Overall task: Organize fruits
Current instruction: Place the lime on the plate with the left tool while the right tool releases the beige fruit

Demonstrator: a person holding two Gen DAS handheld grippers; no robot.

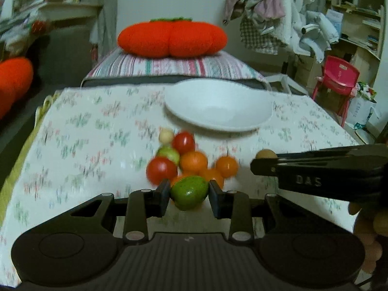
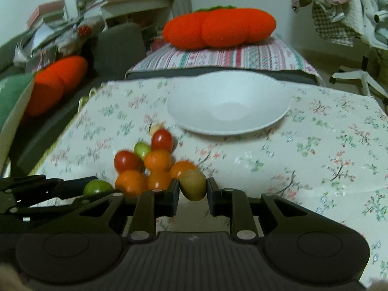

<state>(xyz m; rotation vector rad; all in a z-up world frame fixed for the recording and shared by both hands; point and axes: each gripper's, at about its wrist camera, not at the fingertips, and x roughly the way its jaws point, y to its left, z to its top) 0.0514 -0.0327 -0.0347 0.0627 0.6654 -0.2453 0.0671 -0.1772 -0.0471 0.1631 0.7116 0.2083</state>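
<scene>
My left gripper (image 1: 189, 194) is shut on a green fruit (image 1: 189, 192), held above the flowered tablecloth. My right gripper (image 2: 192, 189) is shut on a brown kiwi (image 2: 193, 184). In the left wrist view the right gripper (image 1: 254, 161) enters from the right with the kiwi (image 1: 266, 154) at its tip. In the right wrist view the left gripper (image 2: 92, 188) enters from the left with the green fruit (image 2: 97, 187). A pile of small fruits lies just ahead: red tomatoes (image 1: 183, 141), oranges (image 1: 194, 162), a pale green fruit (image 1: 168, 154). A white plate (image 1: 218, 104) stands beyond, nothing on it.
The table (image 2: 315, 145) wears a flowered cloth. Behind it stands a bench with a striped cover (image 1: 169, 66) and an orange pumpkin cushion (image 1: 172, 38). A red child's chair (image 1: 339, 77) is at the right, a sofa with cushions (image 2: 55, 82) at the left.
</scene>
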